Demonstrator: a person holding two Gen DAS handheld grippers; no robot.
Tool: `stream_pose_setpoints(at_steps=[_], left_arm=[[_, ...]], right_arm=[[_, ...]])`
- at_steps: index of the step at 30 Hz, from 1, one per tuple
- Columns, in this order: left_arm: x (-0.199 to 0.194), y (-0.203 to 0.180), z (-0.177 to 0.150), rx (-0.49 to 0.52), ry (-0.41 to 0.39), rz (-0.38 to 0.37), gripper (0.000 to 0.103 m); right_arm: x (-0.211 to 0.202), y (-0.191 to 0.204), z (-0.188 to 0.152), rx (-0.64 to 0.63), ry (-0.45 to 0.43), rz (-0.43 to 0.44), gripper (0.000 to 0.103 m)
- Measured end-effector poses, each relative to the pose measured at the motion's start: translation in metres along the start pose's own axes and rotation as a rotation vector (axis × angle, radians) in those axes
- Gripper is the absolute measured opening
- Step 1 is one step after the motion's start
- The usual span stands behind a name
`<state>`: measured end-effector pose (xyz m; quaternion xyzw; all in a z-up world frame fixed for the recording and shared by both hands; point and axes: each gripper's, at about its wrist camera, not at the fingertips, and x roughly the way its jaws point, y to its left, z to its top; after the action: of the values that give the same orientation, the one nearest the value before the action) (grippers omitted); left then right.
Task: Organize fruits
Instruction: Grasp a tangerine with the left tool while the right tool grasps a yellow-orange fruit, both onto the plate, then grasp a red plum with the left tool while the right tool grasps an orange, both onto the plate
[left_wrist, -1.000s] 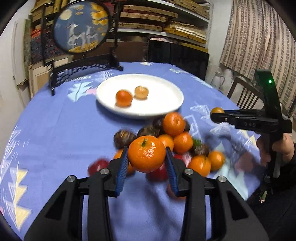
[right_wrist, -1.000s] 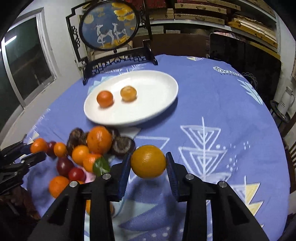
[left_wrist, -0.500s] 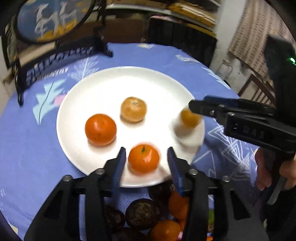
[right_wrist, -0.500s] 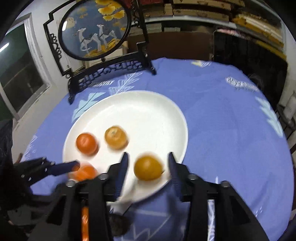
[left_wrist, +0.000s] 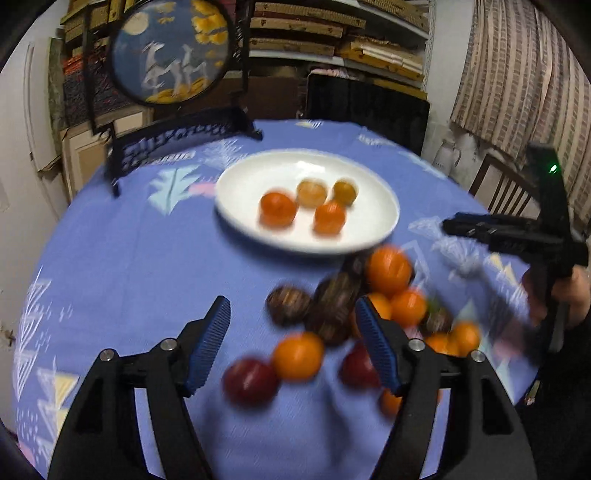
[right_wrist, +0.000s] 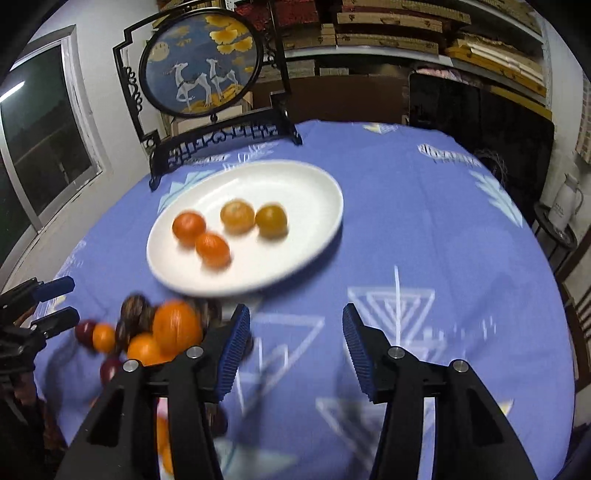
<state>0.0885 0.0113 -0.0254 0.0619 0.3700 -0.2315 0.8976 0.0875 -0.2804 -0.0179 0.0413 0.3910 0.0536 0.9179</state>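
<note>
A plate (right_wrist: 314, 192) sits mid-table (right_wrist: 424, 221) with four oranges (right_wrist: 236, 216) on it — two in front, two behind. Behind the plate stands a round screen (right_wrist: 201, 62) on its stand. Before the plate, toward the near edge, lies a heap of mixed fruit (left_wrist: 369, 306) — touching one another.

No text, label, brand or number can be read anywhere.

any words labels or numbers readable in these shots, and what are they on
None can be read.
Right gripper: markings on its side, too blurred.
Tablecloth: white print near the far edge, too blurred to tell whether it is lettering.
Framed round picture: deer and leaves only, no text.
</note>
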Motion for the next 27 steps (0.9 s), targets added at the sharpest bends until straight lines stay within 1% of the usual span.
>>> stream_pose_setpoints(at_steps=[1,3,6,8,9,11,13,15,17,19,20,21,24,25,27], left_arm=[[-0.002,0.004,-0.011,-0.002,0.012,0.015,0.068],[-0.002,0.011,-0.023,-0.012,0.030,0.018,0.068],[0.000,0.015,-0.034,-0.023,0.045,0.018,0.067],[0.003,0.016,-0.041,-0.027,0.061,0.019,0.059],[0.006,0.017,-0.043,-0.027,0.068,0.014,0.056],[0.009,0.016,-0.046,-0.015,0.064,0.044,0.049],[0.014,0.019,-0.048,-0.024,0.072,0.070,0.049],[0.021,0.026,-0.048,-0.057,0.086,0.064,0.049],[0.029,0.030,-0.048,-0.080,0.106,0.048,0.047],[0.031,0.027,-0.047,-0.063,0.097,0.059,0.047],[0.030,0.027,-0.046,-0.060,0.092,0.061,0.039],[0.029,0.027,-0.046,-0.061,0.085,0.057,0.039],[0.027,0.036,-0.045,-0.116,0.082,0.024,0.039],[0.025,0.039,-0.046,-0.133,0.076,0.019,0.039],[0.021,0.041,-0.046,-0.144,0.061,0.014,0.039]], right_arm=[[-0.003,0.000,-0.007,0.004,0.007,-0.001,0.053],[-0.006,0.001,-0.017,0.015,0.019,0.002,0.053],[-0.010,0.005,-0.030,0.020,0.030,0.011,0.053],[-0.013,0.010,-0.037,0.014,0.034,0.011,0.053],[-0.014,0.013,-0.040,0.009,0.037,0.013,0.053],[-0.017,0.019,-0.045,-0.008,0.041,0.015,0.053],[-0.019,0.026,-0.049,-0.029,0.048,0.021,0.053],[-0.022,0.031,-0.053,-0.046,0.054,0.033,0.053],[-0.023,0.036,-0.056,-0.064,0.065,0.052,0.053],[-0.023,0.042,-0.061,-0.084,0.087,0.085,0.053],[-0.023,0.045,-0.062,-0.094,0.096,0.101,0.053],[-0.025,0.048,-0.064,-0.106,0.099,0.116,0.053],[-0.031,0.056,-0.069,-0.147,0.109,0.145,0.053],[-0.032,0.057,-0.070,-0.144,0.118,0.162,0.053],[-0.033,0.054,-0.072,-0.105,0.152,0.231,0.053]])
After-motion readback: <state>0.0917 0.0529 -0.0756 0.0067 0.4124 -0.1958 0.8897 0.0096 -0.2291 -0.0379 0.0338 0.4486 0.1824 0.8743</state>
